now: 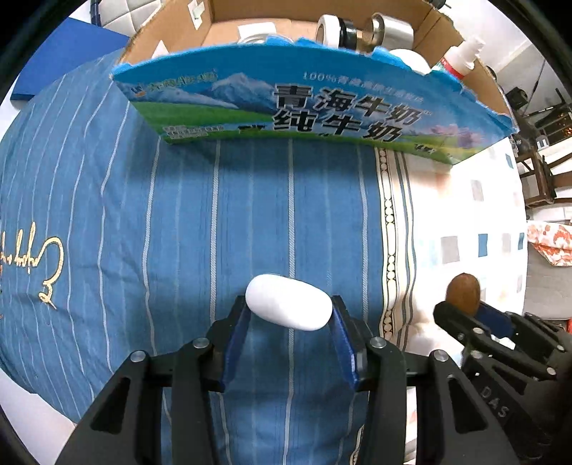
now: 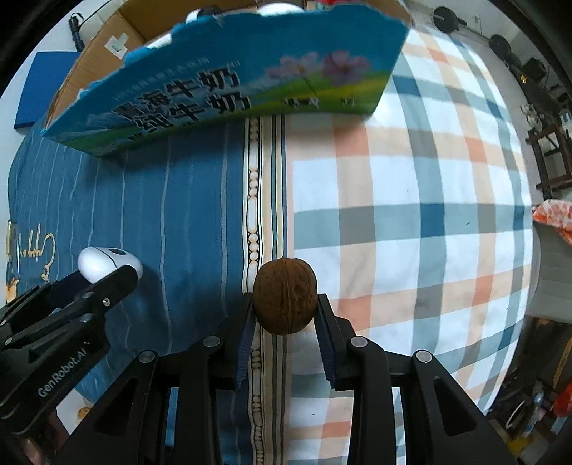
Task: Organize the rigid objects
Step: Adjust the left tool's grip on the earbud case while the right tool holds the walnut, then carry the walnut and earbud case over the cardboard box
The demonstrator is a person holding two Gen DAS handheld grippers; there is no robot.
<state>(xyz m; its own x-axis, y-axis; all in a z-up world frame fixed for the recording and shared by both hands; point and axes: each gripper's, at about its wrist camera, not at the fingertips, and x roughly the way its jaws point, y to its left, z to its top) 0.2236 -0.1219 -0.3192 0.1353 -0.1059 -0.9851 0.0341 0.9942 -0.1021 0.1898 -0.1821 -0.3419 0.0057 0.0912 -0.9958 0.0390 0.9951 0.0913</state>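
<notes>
My left gripper (image 1: 289, 308) is shut on a white oval case (image 1: 288, 302), held crosswise above the blue striped cloth; it also shows in the right wrist view (image 2: 103, 264). My right gripper (image 2: 285, 304) is shut on a brown walnut (image 2: 285, 296), also seen at the right edge of the left wrist view (image 1: 463, 292). A blue milk carton box (image 1: 307, 103) with its top cut open stands ahead of both grippers; in the right wrist view the box (image 2: 228, 82) is at upper left.
Inside the box are a white roll (image 1: 330, 28), a metal cylinder (image 1: 391, 30) and a white bottle (image 1: 463, 57). The blue striped cloth (image 1: 178, 221) meets a checked sheet (image 2: 411, 200) to the right. Furniture stands at the far right (image 1: 540, 168).
</notes>
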